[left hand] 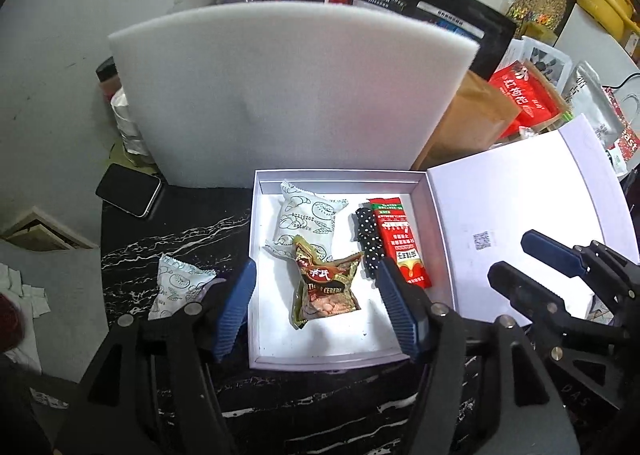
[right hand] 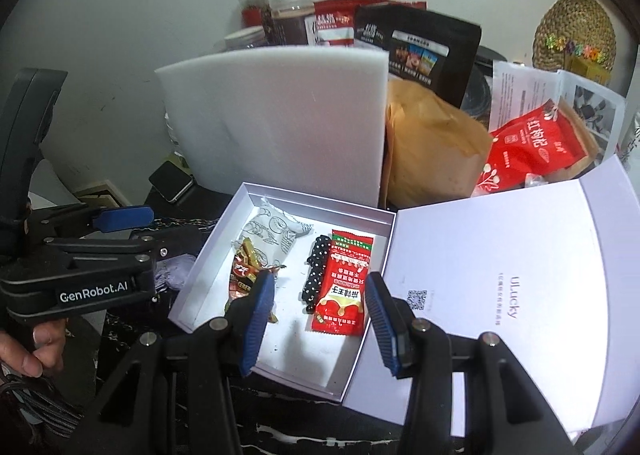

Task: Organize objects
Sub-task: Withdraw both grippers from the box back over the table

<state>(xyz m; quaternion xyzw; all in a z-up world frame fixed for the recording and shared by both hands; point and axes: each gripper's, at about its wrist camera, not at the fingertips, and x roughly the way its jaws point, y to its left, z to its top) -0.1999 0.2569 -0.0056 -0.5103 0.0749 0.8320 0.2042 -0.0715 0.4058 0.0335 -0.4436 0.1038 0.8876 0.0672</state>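
A shallow white box [left hand: 320,365] sits open on a black marbled counter [left hand: 176,243], its hinged lid [left hand: 520,207] laid flat to the right. Inside the box, at the back left, lies a white snack packet [left hand: 306,215] printed with pastry drawings. A gold and brown cereal packet [left hand: 326,287] overlaps its near edge. To the right, a black polka-dot item [left hand: 368,239] lies alongside a red sauce sachet [left hand: 398,243], the two touching.

A second white snack packet [left hand: 176,287] lies on the counter just left of the box, outside it.

The left tool [left hand: 316,309] hovers over the near part of the box with its blue-padded jaws spread wide and holding nothing; the cereal packet sits between them. The right tool [right hand: 316,319] hangs over the right half of the box, also spread wide and empty, with the red sachet in the gap ahead.

Behind the box stands a thick white foam sheet [left hand: 288,91]. A dark phone [left hand: 128,191] lies at the counter's far left corner. Food bags and jars crowd the back.
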